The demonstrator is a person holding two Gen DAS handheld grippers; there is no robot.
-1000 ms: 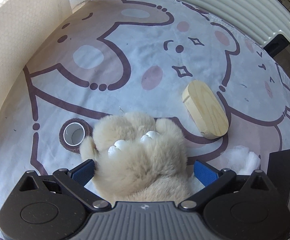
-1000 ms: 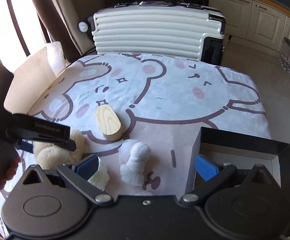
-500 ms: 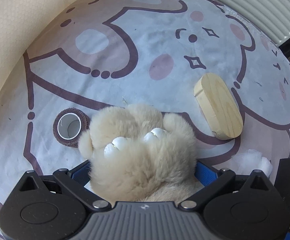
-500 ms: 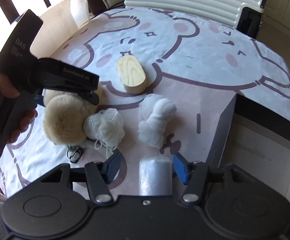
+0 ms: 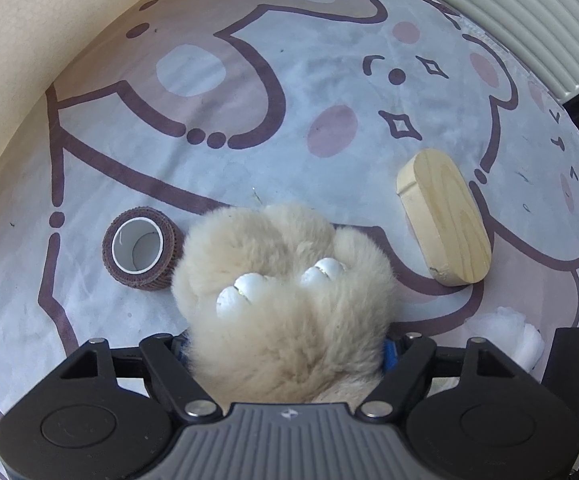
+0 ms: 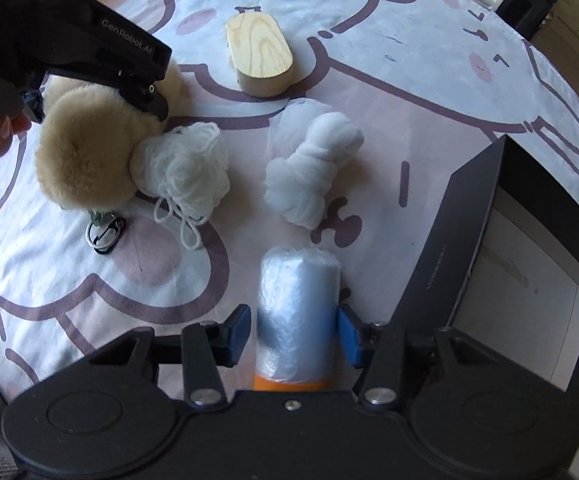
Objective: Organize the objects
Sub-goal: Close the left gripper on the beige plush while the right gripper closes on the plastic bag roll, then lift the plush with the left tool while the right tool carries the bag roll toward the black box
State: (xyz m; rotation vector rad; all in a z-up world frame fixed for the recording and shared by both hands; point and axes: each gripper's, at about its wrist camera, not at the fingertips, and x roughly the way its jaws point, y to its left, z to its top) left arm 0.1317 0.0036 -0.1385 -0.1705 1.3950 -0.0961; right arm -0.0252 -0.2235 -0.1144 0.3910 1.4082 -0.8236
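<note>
Two claws work over a worktop point(image 6: 369, 92) under a cartoon-bear cloth, a black box point(image 6: 469, 248) at its right edge. Left claw point(image 5: 285, 350) is closing, its pads sunk into the beige plush toy point(image 5: 285, 280). Right claw point(image 6: 295, 330) is closing around the plastic-wrapped roll point(image 6: 299, 292), pads just short of it.

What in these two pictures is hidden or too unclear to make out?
- Left wrist view: the fluffy toy buries the left gripper pads.
- Right wrist view: the plastic roll runs under the right gripper body.
- Right wrist view: the toy partly covers a small metal clip.
</note>
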